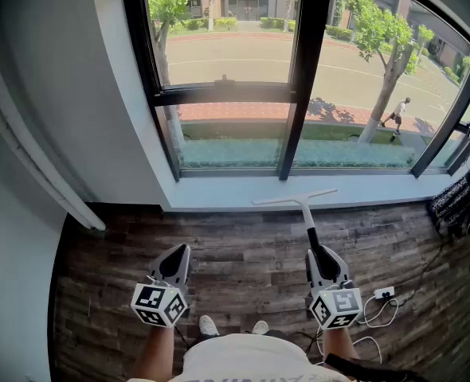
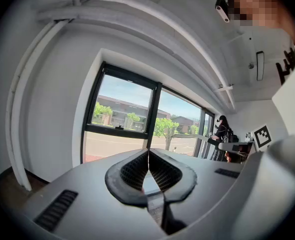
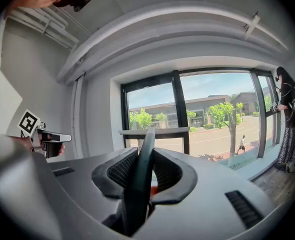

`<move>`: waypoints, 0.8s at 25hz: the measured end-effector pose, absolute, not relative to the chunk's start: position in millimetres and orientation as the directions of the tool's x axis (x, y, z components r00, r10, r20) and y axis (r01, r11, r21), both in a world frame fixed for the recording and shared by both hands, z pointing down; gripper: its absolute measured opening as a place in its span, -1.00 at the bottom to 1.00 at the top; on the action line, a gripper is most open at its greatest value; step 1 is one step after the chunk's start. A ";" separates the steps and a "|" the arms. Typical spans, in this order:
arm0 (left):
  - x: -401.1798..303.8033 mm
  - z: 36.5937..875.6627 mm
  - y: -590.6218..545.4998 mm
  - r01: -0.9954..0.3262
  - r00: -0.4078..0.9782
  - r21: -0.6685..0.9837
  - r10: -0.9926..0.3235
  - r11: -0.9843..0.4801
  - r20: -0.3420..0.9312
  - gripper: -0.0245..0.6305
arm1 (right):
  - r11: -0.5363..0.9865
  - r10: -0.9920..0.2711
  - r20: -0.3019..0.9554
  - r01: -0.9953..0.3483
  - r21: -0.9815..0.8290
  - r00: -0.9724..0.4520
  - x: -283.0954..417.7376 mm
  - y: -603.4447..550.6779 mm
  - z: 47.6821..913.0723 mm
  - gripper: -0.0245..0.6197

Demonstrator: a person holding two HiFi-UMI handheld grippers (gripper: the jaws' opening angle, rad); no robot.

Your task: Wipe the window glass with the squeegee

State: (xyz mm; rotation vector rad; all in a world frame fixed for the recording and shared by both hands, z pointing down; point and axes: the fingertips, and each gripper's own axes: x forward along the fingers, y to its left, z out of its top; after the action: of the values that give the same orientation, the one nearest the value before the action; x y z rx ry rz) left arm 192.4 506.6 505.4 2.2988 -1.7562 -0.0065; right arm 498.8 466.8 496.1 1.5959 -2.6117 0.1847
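Two grippers are up on my feeds, both held low over the wood-plank floor in front of the window. My right gripper has its jaws clamped on the dark handle of the squeegee. In the right gripper view the handle runs straight up between the two ribbed pads, which press it from either side.

From the head view, the handle comes out of the jaw tips and runs forward to the pale crossbar blade. The blade lies roughly level over the white sill, just below the window glass. I can't tell whether it touches the sill, and it isn't on the glass.

My left gripper has its jaws pressed together at the tips, with nothing between them. It sits beside the right one, well apart from the squeegee.

A white plug and cable lie on the floor near my right gripper. A person stands at the far right end of the window.
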 end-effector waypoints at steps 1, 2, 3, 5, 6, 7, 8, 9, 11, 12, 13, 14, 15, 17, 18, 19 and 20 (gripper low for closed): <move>194.4 505.0 506.9 -0.947 0.282 0.199 -0.948 -0.251 0.145 -0.86 | 0.453 -0.880 0.129 -0.890 -0.061 -0.457 497.6 468.7 495.8 -0.61; 196.1 504.5 507.0 -0.945 0.289 0.199 -0.946 -0.258 0.144 -0.86 | 0.454 -0.879 0.131 -0.889 -0.058 -0.458 496.2 470.5 495.3 -0.61; 197.2 504.0 506.9 -0.943 0.296 0.201 -0.945 -0.265 0.141 -0.86 | 0.456 -0.879 0.133 -0.888 -0.055 -0.459 494.4 471.7 494.8 -0.61; 197.0 503.0 505.9 -0.939 0.305 0.205 -0.943 -0.275 0.135 -0.86 | 0.458 -0.877 0.137 -0.887 -0.049 -0.461 489.4 472.8 493.9 -0.61; 195.7 502.8 505.3 -0.938 0.308 0.208 -0.942 -0.278 0.131 -0.86 | 0.459 -0.877 0.140 -0.887 -0.049 -0.461 486.5 473.1 493.9 -0.61; 194.1 502.9 504.7 -0.936 0.311 0.212 -0.942 -0.280 0.128 -0.86 | 0.458 -0.877 0.141 -0.888 -0.049 -0.460 483.8 473.3 494.2 -0.61; 192.4 503.2 504.2 -0.935 0.313 0.215 -0.941 -0.282 0.125 -0.86 | 0.457 -0.877 0.142 -0.888 -0.050 -0.459 481.4 473.5 494.7 -0.61; 190.8 503.3 503.6 -0.934 0.316 0.217 -0.941 -0.285 0.122 -0.86 | 0.455 -0.878 0.144 -0.889 -0.050 -0.458 479.4 473.5 495.3 -0.61; 188.7 502.5 502.5 -0.932 0.319 0.218 -0.940 -0.289 0.117 -0.86 | 0.453 -0.878 0.145 -0.890 -0.054 -0.456 476.7 472.3 495.5 -0.61; 189.3 501.5 502.4 -0.932 0.320 0.217 -0.941 -0.290 0.114 -0.86 | 0.453 -0.878 0.144 -0.890 -0.060 -0.456 477.3 471.4 495.0 -0.61; 191.7 500.5 502.8 -0.932 0.319 0.218 -0.941 -0.290 0.112 -0.86 | 0.453 -0.878 0.141 -0.889 -0.068 -0.458 480.0 470.8 494.3 -0.61; 195.7 499.7 503.8 -0.932 0.318 0.218 -0.941 -0.289 0.111 -0.86 | 0.452 -0.878 0.138 -0.889 -0.076 -0.458 484.4 470.6 493.6 -0.61; 198.8 499.3 505.1 -0.932 0.317 0.218 -0.942 -0.289 0.111 -0.86 | 0.451 -0.878 0.134 -0.889 -0.082 -0.459 488.0 470.7 493.0 -0.61; 191.7 499.8 505.5 -0.932 0.316 0.220 -0.942 -0.288 0.108 -0.86 | 0.451 -0.878 0.134 -0.889 -0.083 -0.459 481.2 469.6 493.5 -0.61; 180.8 500.6 503.9 -0.932 0.316 0.221 -0.943 -0.288 0.106 -0.86 | 0.452 -0.878 0.136 -0.888 -0.079 -0.459 470.1 467.7 494.2 -0.61; 168.8 501.4 501.7 -0.931 0.316 0.223 -0.943 -0.288 0.104 -0.86 | 0.454 -0.877 0.138 -0.888 -0.075 -0.460 457.7 465.3 494.5 -0.61; 158.7 501.9 499.6 -0.931 0.316 0.225 -0.943 -0.288 0.102 -0.86 | 0.456 -0.876 0.139 -0.887 -0.072 -0.462 447.0 463.3 494.3 -0.61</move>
State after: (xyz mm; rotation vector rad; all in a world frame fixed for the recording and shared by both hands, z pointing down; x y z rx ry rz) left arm 158.7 499.6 501.9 2.3413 -1.7048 -0.0742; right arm 447.0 463.3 494.3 1.5835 -2.6094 0.2051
